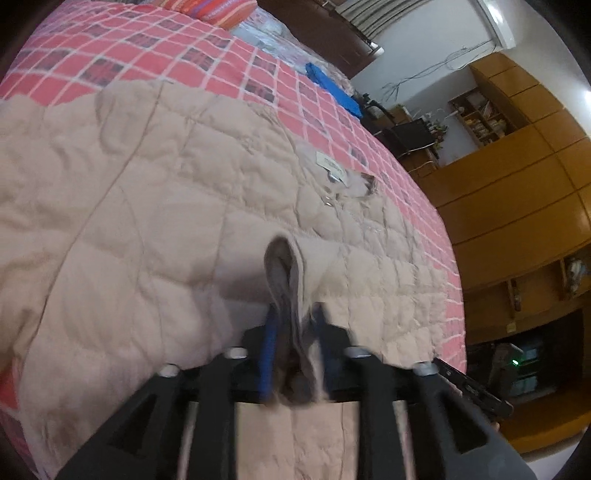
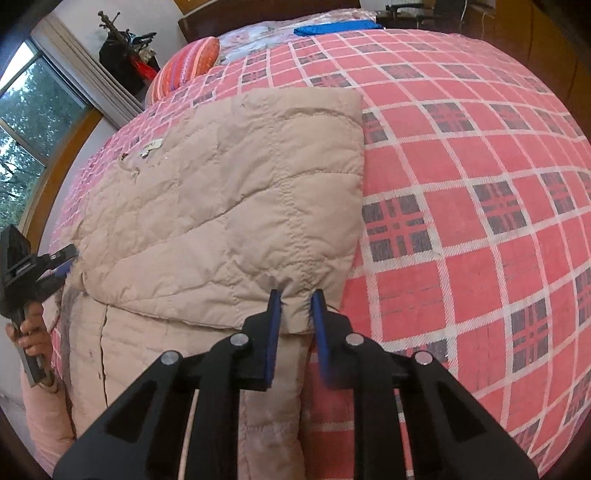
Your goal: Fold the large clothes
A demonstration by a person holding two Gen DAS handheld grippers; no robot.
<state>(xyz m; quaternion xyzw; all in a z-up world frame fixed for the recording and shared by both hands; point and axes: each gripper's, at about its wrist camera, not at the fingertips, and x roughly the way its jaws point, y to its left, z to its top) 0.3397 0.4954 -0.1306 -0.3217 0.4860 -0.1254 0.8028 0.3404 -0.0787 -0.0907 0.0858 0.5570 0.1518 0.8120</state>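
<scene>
We see a bed spread with a red and white checked cover, and on it lies the task's garment, a large beige quilted coat, stretched over the side of the bed nearest the window. In the right wrist view one part of the coat is folded over the rest, so its straight edge runs down beside the bare checked cover. In the left wrist view the coat fills most of the bed, and near its collar we read a small white label with a few metal snaps beside it.

Beyond the bed stands a wall of wooden cabinets. At the head of the bed rests a striped orange pillow, and further along a blue cloth lies on the bedding.

Our right tongs reach the near edge of the folded part; the blue tips sit a little apart with the hem of the coat between them, touching the fabric. Our left tongs are clamped on a raised fold of the coat, grey lining showing in the loop that stands up between the tips. In the right wrist view we also see the left tongs at the coat's far left edge, held by a hand.
</scene>
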